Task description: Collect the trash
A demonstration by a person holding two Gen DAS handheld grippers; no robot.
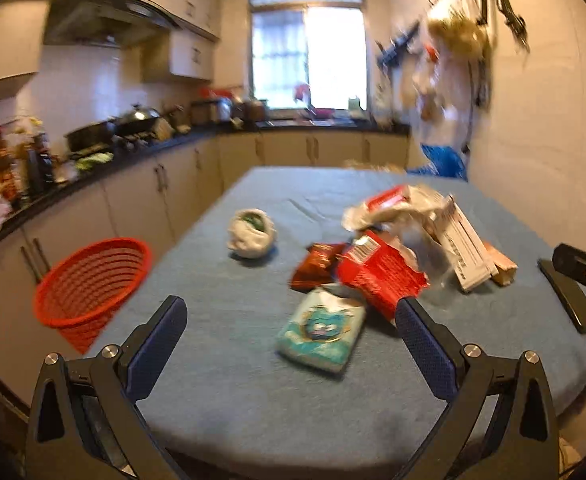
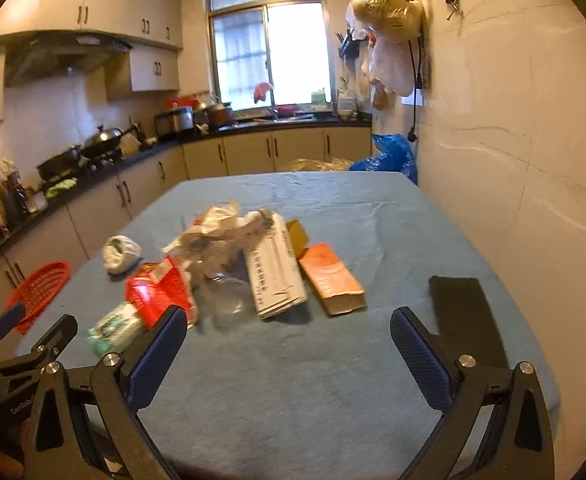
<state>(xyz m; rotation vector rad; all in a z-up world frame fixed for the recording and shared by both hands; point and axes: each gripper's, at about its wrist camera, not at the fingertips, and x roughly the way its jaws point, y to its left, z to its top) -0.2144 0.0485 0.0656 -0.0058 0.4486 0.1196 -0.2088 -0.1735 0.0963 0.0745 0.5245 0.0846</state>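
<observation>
Left wrist view: the left gripper (image 1: 291, 318) hangs over the near edge of the blue-cloth table (image 1: 229, 392), its two blue-padded fingers (image 1: 158, 344) spread wide with nothing between them. Bare cloth lies under and ahead of the left finger. Just beyond the fingertips, toward the right one, lies one teal-and-white printed tissue pack (image 1: 321, 330). Touching its far side is one torn red foil wrapper (image 1: 377, 276), and beside that one dark brown snack packet (image 1: 315, 266). Behind them a heap of crumpled clear and white plastic (image 1: 397, 208) leans against one white printed carton (image 1: 469, 252), with one orange cardboard box (image 1: 503, 268) just right of it. One balled white plastic bag (image 1: 251, 234) sits apart, toward the left edge. One red slatted plastic basket (image 1: 93, 280) stands off the table's left edge, tilted with its mouth toward the table. One flat black rectangular slab (image 1: 569, 296) lies near the right edge.

Right wrist view: the right gripper (image 2: 289, 330) is likewise spread wide and empty over the near edge, with a broad stretch of bare cloth (image 2: 293, 380) in front. The far half of the table, up to its far edge, is also open. The black slab (image 2: 467, 316) lies just beyond the right finger, near the wall-side edge; the trash cluster sits left of centre.
</observation>
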